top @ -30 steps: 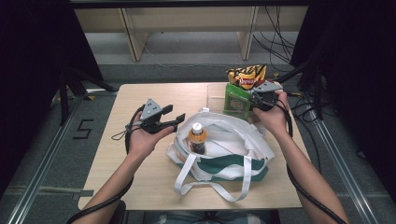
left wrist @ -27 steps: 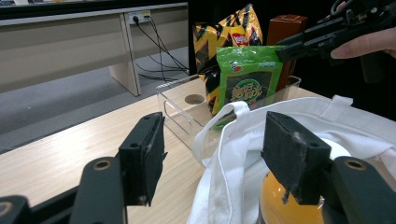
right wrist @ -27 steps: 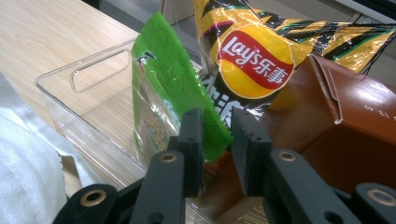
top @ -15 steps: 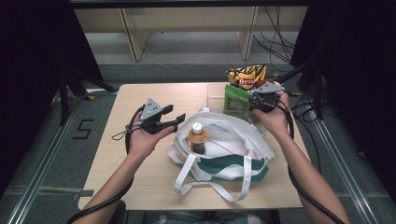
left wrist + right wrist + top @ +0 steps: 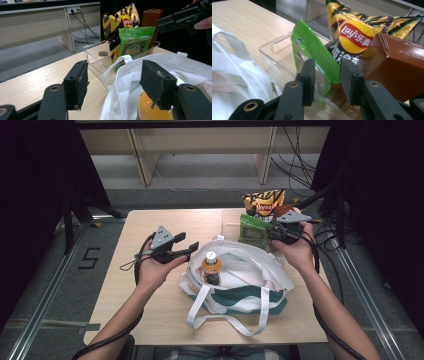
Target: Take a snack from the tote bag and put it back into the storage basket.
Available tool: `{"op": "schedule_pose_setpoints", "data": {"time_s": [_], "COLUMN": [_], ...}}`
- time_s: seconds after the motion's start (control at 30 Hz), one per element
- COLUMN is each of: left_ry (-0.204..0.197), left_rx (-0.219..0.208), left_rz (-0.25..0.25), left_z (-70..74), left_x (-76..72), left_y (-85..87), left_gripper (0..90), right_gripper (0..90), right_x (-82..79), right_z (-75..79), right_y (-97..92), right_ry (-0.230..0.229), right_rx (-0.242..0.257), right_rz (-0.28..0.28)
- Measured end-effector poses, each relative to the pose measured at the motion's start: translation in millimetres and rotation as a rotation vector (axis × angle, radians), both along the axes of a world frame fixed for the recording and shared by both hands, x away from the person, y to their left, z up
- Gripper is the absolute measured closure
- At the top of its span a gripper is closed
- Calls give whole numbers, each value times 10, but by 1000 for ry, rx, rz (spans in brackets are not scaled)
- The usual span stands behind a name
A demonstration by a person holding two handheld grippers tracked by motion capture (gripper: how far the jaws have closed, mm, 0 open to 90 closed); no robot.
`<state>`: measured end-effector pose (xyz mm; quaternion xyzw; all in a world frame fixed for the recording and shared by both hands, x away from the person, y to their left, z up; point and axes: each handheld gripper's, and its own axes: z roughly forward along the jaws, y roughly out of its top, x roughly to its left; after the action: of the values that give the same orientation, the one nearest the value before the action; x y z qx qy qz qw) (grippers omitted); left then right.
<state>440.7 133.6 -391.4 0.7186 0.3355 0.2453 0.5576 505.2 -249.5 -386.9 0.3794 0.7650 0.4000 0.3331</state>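
Right gripper being brought onto green packet, standing upright in clear bin beside chip bag and brown carton. Jaws just been opening, now straddling packet's top edge, pads not pressing. Deeper bite being advised before closing. Left gripper spread, empty, being held at white tote bag rim.

A light wooden table stands on a grey floor; beyond its far edge a long pale wooden bench rests on slab legs, with black cables trailing across the floor beside it; dark curtains close off both sides, leaving the edges in shadow while the middle is evenly lit; metal rails run along the floor at left and right; a mark shaped like a 5 sits on the floor left of the table; a wall socket shows on the bench front.
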Motion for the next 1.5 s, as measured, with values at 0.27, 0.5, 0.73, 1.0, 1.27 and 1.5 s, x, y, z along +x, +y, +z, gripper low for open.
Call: {"op": "schedule_pose_setpoints", "data": {"time_s": [0.27,0.5,0.73,1.0,1.27,1.5], "left_ry": [0,0,5,0,-7,10], "left_rx": [-5,-2,-10,-9,-14,-32], "left_rz": [-3,-14,-18,-33,-34,-53], "left_z": [-9,-18,-23,-31,-19,-23], "left_x": [-1,-9,-21,-35,-40,-37], "left_y": [-10,-28,-30,-70,-83,-149], "left_gripper": [385,386,387,388,388,389], "right_gripper": [590,566,539,519,498,489], "right_x": [-237,-458,-678,-854,-996,-1085], "right_z": [50,69,8,-35,-52,-53], "right_y": [-89,-200,-289,-463,-562,-606], "right_ry": [8,-2,13,16,32,33], "right_rx": [32,44,69,86,148,183], "right_rz": [16,6,4,-25,-74,-78]}}
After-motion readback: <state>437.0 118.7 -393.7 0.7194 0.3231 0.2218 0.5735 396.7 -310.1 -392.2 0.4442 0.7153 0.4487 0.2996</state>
